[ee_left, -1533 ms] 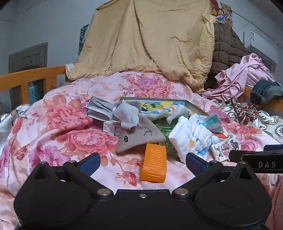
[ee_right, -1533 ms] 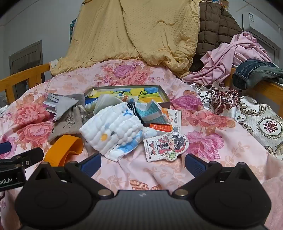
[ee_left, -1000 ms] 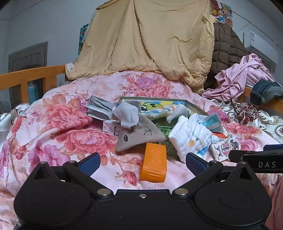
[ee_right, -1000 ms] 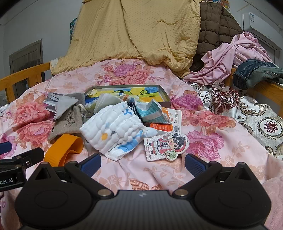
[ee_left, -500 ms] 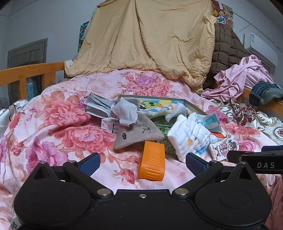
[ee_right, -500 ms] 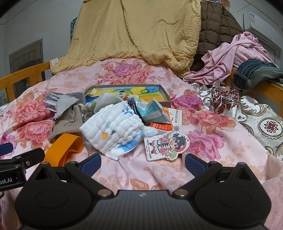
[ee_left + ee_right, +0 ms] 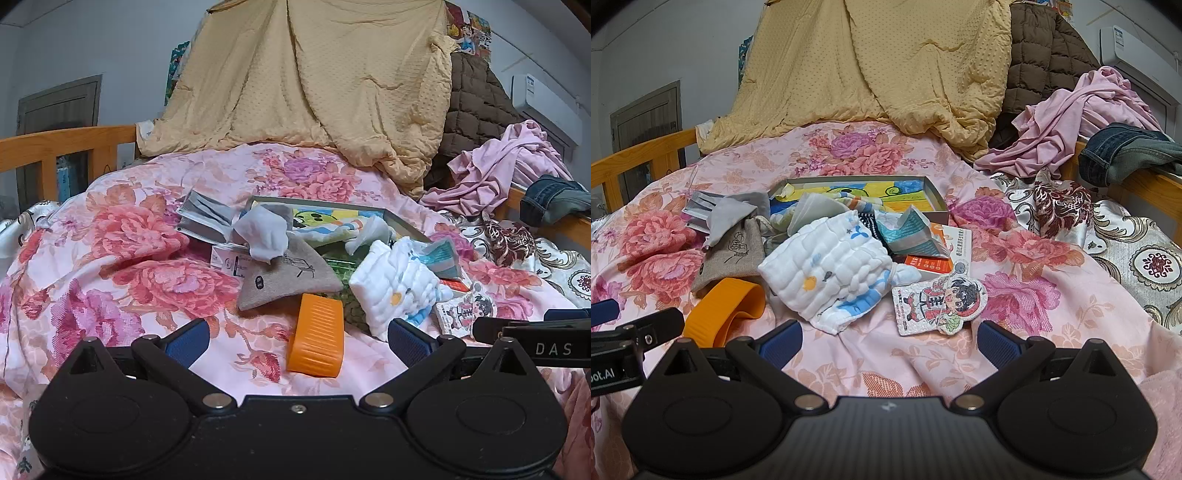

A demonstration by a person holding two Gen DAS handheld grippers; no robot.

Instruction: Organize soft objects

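L gripper [image 7: 298, 338] fingers wide, orange band [image 7: 316, 335] just ahead.

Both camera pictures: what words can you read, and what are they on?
"DAS": on the right claw's black body, in the left view.
"bot.AI": on the left claw's body, cut off at the frame edge.
Orange card, cartoon tag, white box: print too small to read.

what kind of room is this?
Most likely a bedroom: the clutter lies on a floral quilt inside a wooden bed rail, with a yellow blanket heaped behind and an air conditioner on the wall.
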